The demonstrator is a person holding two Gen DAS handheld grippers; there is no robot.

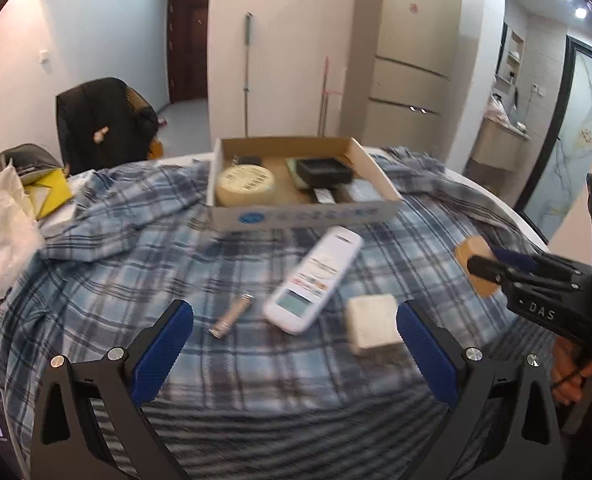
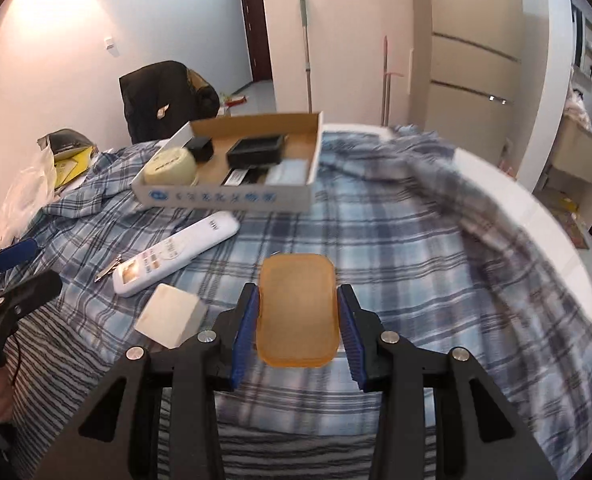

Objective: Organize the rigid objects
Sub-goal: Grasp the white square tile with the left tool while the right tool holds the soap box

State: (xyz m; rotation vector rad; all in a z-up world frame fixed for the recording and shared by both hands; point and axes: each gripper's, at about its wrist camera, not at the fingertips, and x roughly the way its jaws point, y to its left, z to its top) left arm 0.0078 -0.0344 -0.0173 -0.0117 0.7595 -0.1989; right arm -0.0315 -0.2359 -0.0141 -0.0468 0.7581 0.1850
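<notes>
My right gripper [image 2: 297,300] is shut on an orange rounded-rectangle lid [image 2: 296,308], held just above the plaid cloth; the same lid [image 1: 475,264] shows at the right edge of the left wrist view. My left gripper [image 1: 294,312] stands open over the cloth, nothing between its fingers. Ahead of it lie a white remote control [image 1: 313,280], a small metal cylinder [image 1: 232,314] and a white block [image 1: 371,326]. Behind them stands a shallow cardboard box [image 1: 307,214] with a round pale tin [image 1: 246,184], a black tray [image 1: 323,170] and other small items inside.
A blue plaid cloth [image 2: 395,248] covers the round white table [image 2: 535,208]. Plastic bags and a yellow item [image 1: 50,194] sit at the far left. A chair draped in dark clothing [image 1: 104,124] stands behind. A person's hand [image 1: 579,372] grips the right handle.
</notes>
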